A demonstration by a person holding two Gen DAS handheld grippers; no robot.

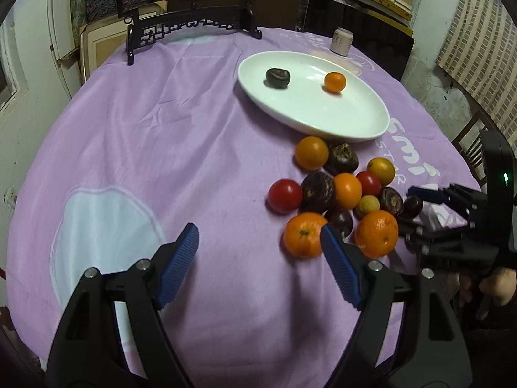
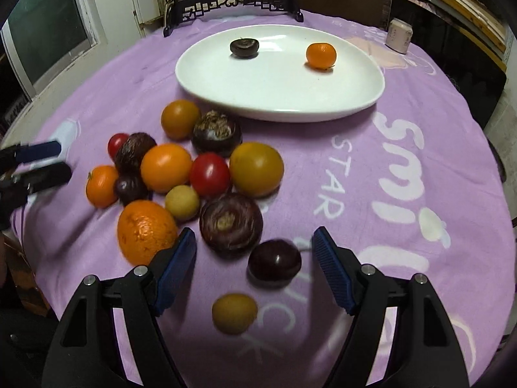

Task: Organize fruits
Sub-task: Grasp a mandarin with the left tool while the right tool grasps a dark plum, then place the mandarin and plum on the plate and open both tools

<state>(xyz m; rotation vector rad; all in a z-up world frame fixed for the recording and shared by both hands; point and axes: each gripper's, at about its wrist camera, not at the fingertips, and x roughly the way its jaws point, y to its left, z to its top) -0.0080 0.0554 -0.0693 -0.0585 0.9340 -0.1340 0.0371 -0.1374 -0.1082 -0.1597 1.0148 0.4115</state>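
A white oval plate (image 1: 323, 119) (image 2: 278, 97) holds one dark chestnut-like fruit (image 1: 277, 78) (image 2: 244, 47) and one small orange (image 1: 335, 82) (image 2: 321, 55). Before it lies a pile of several oranges, red tomatoes and dark fruits (image 1: 342, 194) (image 2: 194, 174). My left gripper (image 1: 260, 237) is open and empty, left of the pile; its right finger stands by a mandarin (image 1: 303, 234). My right gripper (image 2: 253, 242) is open, with a dark round fruit (image 2: 274, 264) lying between its fingers and a yellow-brown fruit (image 2: 235, 313) nearer the camera.
A purple cloth (image 1: 161, 129) covers the round table. A black carved stand (image 1: 194, 29) with a round picture stands at the back. A small pale can (image 1: 342, 42) (image 2: 399, 36) sits behind the plate. Chairs and shelves surround the table.
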